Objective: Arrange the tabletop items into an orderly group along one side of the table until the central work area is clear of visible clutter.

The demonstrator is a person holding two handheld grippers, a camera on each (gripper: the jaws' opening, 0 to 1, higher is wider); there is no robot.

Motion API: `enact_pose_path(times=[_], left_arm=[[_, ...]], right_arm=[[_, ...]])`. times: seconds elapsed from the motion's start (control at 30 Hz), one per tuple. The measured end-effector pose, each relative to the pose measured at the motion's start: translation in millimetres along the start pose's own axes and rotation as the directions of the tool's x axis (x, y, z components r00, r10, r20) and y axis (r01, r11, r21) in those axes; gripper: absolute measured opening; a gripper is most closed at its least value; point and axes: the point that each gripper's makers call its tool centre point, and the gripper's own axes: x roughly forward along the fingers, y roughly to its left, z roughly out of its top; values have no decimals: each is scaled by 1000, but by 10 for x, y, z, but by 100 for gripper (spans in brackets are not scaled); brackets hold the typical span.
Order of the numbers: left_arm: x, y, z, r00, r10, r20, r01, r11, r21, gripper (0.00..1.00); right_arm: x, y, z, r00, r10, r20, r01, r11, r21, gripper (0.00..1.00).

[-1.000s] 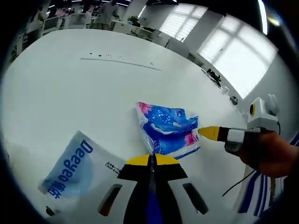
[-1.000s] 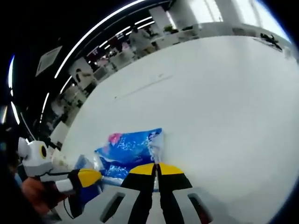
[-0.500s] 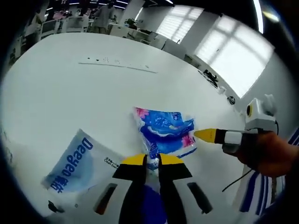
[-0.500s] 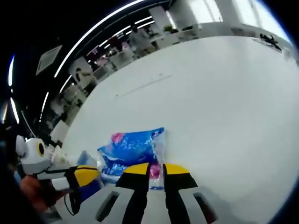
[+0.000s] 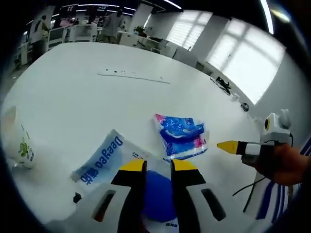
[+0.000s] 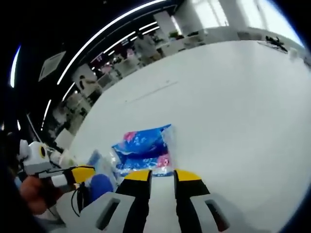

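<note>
A blue and pink plastic packet (image 5: 181,136) lies flat on the white table (image 5: 73,87), free of both grippers. My left gripper (image 5: 158,167) is open just short of it, jaws apart over a round blue item (image 5: 155,196). A white and blue "Deeyeo" packet (image 5: 104,158) lies to the left of the jaws. My right gripper (image 6: 163,175) is open too, its tips a little short of the blue and pink packet (image 6: 143,148). In the left gripper view the right gripper (image 5: 240,147) comes in from the right, held by a hand (image 5: 282,165).
A white paper cup (image 5: 17,145) lies at the far left of the table. The left gripper (image 6: 73,175) and a hand (image 6: 31,196) show at the left of the right gripper view, next to the blue item (image 6: 99,185). Desks and people stand beyond the table's far edge.
Both grippers, shut at the edges of the blue and pink packet one second ago, have opened, let it go and drawn back. The packet now lies flat.
</note>
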Motion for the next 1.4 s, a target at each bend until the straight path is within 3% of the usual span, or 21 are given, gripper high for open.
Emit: enact_pose_path(times=[0.13,0.37,0.43,0.6,0.77,1.1,1.4], left_arm=[[-135,107,25,999,27,27,-27,1000,-4,17],[-354,315,-55,996,76,35,-76,997,-19,16],[-426,355,-75,996,85,40,-84,996,-14,16],[-615,464,-202,992,118,42,-117,993,-30,16],[-683,581,-257,991,129,41,-127,991,-44,14],[-758,485,-429,992,124,21,-124,992,-16,13],[-855,380,-668,993,113,-12,-113,992,48,12]], right_arm=[[-108,-24,-71,1000,16,0,-16,999,-29,14],[-353,168,-222,997,72,-4,-72,989,-128,13],[-390,134,-223,997,78,-7,-78,987,-143,14],[-598,57,-451,997,73,-31,-78,976,-201,13],[-722,43,-578,996,75,-39,-82,976,-202,14],[-820,293,-693,995,100,-21,-102,979,-179,15],[-818,634,-884,988,143,-58,-152,971,-185,15]])
